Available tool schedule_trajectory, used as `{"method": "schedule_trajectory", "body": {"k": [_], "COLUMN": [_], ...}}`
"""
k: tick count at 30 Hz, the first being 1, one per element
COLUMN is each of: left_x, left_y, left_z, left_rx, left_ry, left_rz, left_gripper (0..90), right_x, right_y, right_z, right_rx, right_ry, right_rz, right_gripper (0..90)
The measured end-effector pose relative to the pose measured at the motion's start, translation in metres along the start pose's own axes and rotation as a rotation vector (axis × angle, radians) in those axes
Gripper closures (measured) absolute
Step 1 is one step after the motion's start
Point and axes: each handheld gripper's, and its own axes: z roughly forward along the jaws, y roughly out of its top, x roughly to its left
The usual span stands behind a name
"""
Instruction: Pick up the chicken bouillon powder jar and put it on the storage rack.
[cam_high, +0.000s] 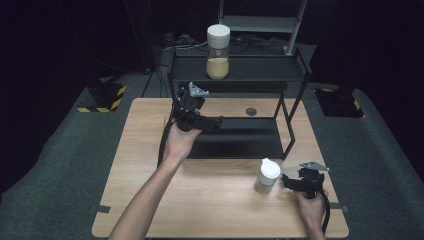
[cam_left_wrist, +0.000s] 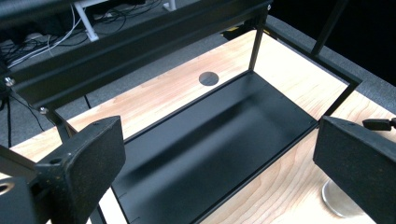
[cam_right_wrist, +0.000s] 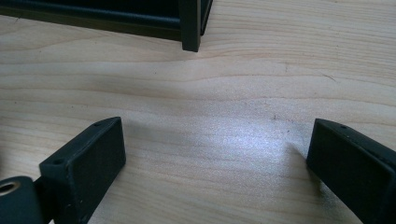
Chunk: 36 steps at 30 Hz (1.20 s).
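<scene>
Guessing I'm halfway: one jar (cam_high: 218, 44) sits atop the rack (cam_high: 240, 70), second jar (cam_high: 267, 176) waits before it. Both grippers' fingers (cam_right_wrist: 84, 163) open, empty.

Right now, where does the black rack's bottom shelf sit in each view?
High view: the bottom shelf lies at the centre of the wooden table.
Left gripper view: bottom shelf runs across the middle, beyond the open claw.
Right gripper view: its front edge runs along the top left.
Shared landmark: the rack's front right leg.
</scene>
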Motion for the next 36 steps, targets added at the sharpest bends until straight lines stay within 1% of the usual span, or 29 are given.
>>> {"method": "schedule_trajectory", "body": {"k": [1,2,4,5,7,8,11,14,15,17,18,19,20,22,24,25,26,27,28,29,30,31,32,33,36], "left_x": [0.001,0.001,0.002,0.002,0.002,0.002,0.004,0.003,0.003,0.002,0.002,0.003,0.003,0.003,0.003,0.002,0.002,0.001,0.001,0.001,0.0,-0.001,-0.001,-0.001,-0.003], "left_y": [-0.005,-0.005,-0.013,-0.013,-0.02,-0.02,-0.03,-0.039,-0.039,-0.047,-0.047,-0.055,-0.055,-0.061,-0.072,-0.078,-0.078,-0.084,-0.084,-0.089,-0.093,-0.1,-0.1,-0.107,-0.12], "left_z": [0.003,0.003,0.007,0.007,0.011,0.011,0.017,0.022,0.022,0.026,0.026,0.031,0.031,0.034,0.04,0.043,0.043,0.046,0.046,0.049,0.051,0.056,0.056,0.06,0.067], "left_rx": [0.002,0.002,0.006,0.006,0.009,0.009,0.016,0.02,0.02,0.021,0.021,0.024,0.024,0.027,0.032,0.035,0.035,0.034,0.034,0.036,0.04,0.05,0.05,0.061,0.067], "left_ry": [-0.004,-0.004,-0.01,-0.01,-0.013,-0.013,-0.018,-0.018,-0.018,-0.02,-0.02,-0.028,-0.028,-0.033,-0.035,-0.034,-0.034,-0.033,-0.033,-0.036,-0.037,-0.035,-0.035,-0.035,-0.029], "left_rz": [-0.006,-0.006,-0.015,-0.015,-0.022,-0.022,-0.035,-0.041,-0.041,-0.045,-0.045,-0.056,-0.056,-0.063,-0.074,-0.078,-0.078,-0.081,-0.081,-0.086,-0.091,-0.095,-0.095,-0.096,-0.118], "left_gripper": [2.6,2.7,2.8,2.8,2.9,2.9,3.1,3.3,3.3,3.4,3.5,3.6,3.7,3.8,4.0,4.0,4.1,4.2,4.3,4.3,4.4,4.4,4.5,4.5,4.6], "right_x": [0.0,0.0,0.0,0.0,0.0,0.0,0.0,0.0,0.0,0.0,0.0,0.0,0.0,0.0,0.0,0.0,0.0,0.0,0.0,0.0,0.0,0.0,0.0,0.0,0.0], "right_y": [0.0,0.0,0.0,0.0,0.0,0.0,0.0,0.0,0.0,0.0,0.0,0.0,0.0,0.0,0.0,0.0,0.0,0.0,0.0,0.0,0.0,0.0,0.0,0.0,0.0], "right_z": [0.0,0.0,0.0,0.0,0.0,0.0,0.0,0.0,0.0,0.0,0.0,0.0,0.0,0.0,0.0,0.0,0.0,0.0,0.0,0.0,0.0,0.0,0.0,0.0,0.0], "right_rx": [0.0,0.0,0.0,0.0,0.0,0.0,0.0,0.0,0.0,0.0,0.0,0.0,0.0,0.0,0.0,0.0,0.0,0.0,0.0,0.0,0.0,0.0,0.0,0.0,0.0], "right_ry": [0.0,0.0,0.0,0.0,0.0,0.0,0.0,0.0,0.0,0.0,0.0,0.0,0.0,0.0,0.0,0.0,0.0,0.0,0.0,0.0,0.0,0.0,0.0,0.0,0.0], "right_rz": [0.0,0.0,0.0,0.0,0.0,0.0,0.0,0.0,0.0,0.0,0.0,0.0,0.0,0.0,0.0,0.0,0.0,0.0,0.0,0.0,0.0,0.0,0.0,0.0,0.0], "right_gripper": [3.8,3.8,3.8,3.8,3.8,3.8,3.8,3.8,3.8,3.8,3.8,3.8,3.8,3.8,3.8,3.8,3.8,3.8,3.8,3.8,3.8,3.8,3.8,3.8,3.8]}}
